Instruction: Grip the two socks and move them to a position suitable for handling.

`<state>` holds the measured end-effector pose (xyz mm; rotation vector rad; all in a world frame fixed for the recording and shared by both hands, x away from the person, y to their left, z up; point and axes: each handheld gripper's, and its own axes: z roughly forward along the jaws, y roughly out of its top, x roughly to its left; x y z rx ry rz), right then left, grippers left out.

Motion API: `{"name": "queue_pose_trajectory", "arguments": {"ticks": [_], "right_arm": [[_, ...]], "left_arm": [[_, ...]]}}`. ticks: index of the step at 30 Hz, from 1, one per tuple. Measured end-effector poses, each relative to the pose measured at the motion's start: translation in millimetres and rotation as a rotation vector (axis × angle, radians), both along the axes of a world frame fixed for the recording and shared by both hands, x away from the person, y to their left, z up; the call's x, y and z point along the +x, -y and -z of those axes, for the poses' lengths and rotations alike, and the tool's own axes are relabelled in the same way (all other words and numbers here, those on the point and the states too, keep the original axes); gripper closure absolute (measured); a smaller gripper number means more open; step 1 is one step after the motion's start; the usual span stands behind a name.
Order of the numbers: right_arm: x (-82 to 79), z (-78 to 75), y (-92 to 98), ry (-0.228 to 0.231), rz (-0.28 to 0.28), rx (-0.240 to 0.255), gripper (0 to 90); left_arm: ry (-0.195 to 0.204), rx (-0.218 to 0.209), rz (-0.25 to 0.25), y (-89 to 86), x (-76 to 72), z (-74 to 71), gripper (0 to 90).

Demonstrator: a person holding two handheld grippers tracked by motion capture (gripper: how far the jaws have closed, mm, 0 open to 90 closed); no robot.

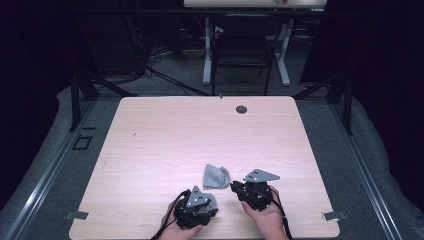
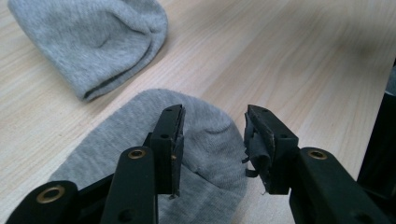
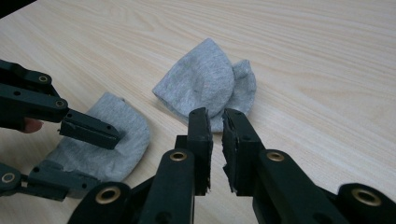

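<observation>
So over on the left, the left gripper (image 1: pixel 212 200) sits low near the front edge of the pale wood-grain table (image 1: pixel 165 145), held in the person's left hand (image 1: pixel 182 231). Its jaws are spread wide apart with nothing pinched between them, and in the left gripper view they hang right over a flat light grey knit sock (image 2: pixel 205 135) lying on the wood. In the right gripper view one of those jaws looks like it's resting on top of that sock, the other down by its near edge, though I can't say for sure whether either really touches.

Just past it, toward the middle of the table, there's a second light grey knit sock, bunched and folded over itself (image 1: pixel 216 175). It lies close to the flat one but apart from it, with bare wood between them.

Then on the right, the right gripper (image 1: pixel 234 186) in the person's right hand (image 1: pixel 262 216). Its jaws are nearly together, just a thin gap, gripping nothing. In the right gripper view the tips sit just short of the bunched sock's near edge.

Far side of the table has a small dark round hole (image 1: pixel 241 109).
</observation>
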<state>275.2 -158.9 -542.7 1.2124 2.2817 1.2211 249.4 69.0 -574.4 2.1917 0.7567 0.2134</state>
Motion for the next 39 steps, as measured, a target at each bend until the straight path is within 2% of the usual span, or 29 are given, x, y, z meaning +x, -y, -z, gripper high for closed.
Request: {"name": "queue_pose_trajectory", "arguments": {"ticks": [4,6,8,13,14,19,20,21,22,23,26,27,29,33,39], "right_arm": [[0.1,2.0,-1.0,-0.005,-0.002,-0.010,81.5],[0.1,2.7,-1.8,-0.002,0.000,-0.003,81.4],[0.0,3.1,-2.3,-0.003,-0.005,-0.015,81.0],[-1.0,5.1,-5.2,-0.005,-0.008,-0.011,81.0],[-1.0,5.0,-5.2,-0.009,-0.021,-0.027,80.9],[-2.2,6.7,-7.6,-0.018,-0.032,-0.013,82.3],[-3.1,7.9,-9.3,-0.021,-0.049,-0.016,83.7],[-3.1,7.9,-9.3,-0.021,-0.049,-0.016,83.7],[-4.5,8.8,-12.2,-0.034,-0.071,-0.025,86.1],[-4.9,10.1,-14.0,-0.034,-0.083,-0.030,87.5],[-7.1,14.1,-21.3,-0.050,-0.116,-0.046,90.0],[-7.1,14.1,-21.3,-0.050,-0.116,-0.046,90.0],[-9.1,17.8,-29.6,-0.061,-0.158,-0.065,90.0],[-10.9,23.5,-41.0,-0.070,-0.203,-0.085,90.0],[-12.4,28.1,-54.2,-0.079,-0.258,-0.066,90.0]], "left_arm": [[0.040,0.039,0.005,1.7,-3.1,3.5,64.1],[0.043,0.042,0.009,1.5,-3.7,3.1,67.5],[0.052,0.041,0.011,0.2,-4.4,2.6,77.4],[0.046,0.021,0.013,-3.4,-4.2,1.0,84.9],[0.045,0.014,0.016,-5.0,-4.1,-0.9,85.4],[0.051,-0.012,0.011,-10.4,-4.2,-7.3,86.4],[0.063,-0.026,0.000,-14.3,-3.9,-11.2,86.6],[0.063,-0.026,0.000,-14.3,-3.9,-11.2,86.7],[0.063,-0.050,-0.013,-18.7,-2.9,-14.7,86.8],[0.063,-0.050,-0.013,-18.7,-2.9,-14.7,86.8],[0.060,-0.086,-0.029,-26.6,-0.6,-20.2,86.9],[0.060,-0.086,-0.029,-26.6,-0.6,-20.2,86.9],[0.066,-0.094,-0.034,-29.2,0.5,-22.8,87.0],[0.069,-0.098,-0.032,-30.1,1.2,-23.9,87.1],[0.073,-0.098,-0.027,-29.3,0.9,-25.0,87.1]]}}
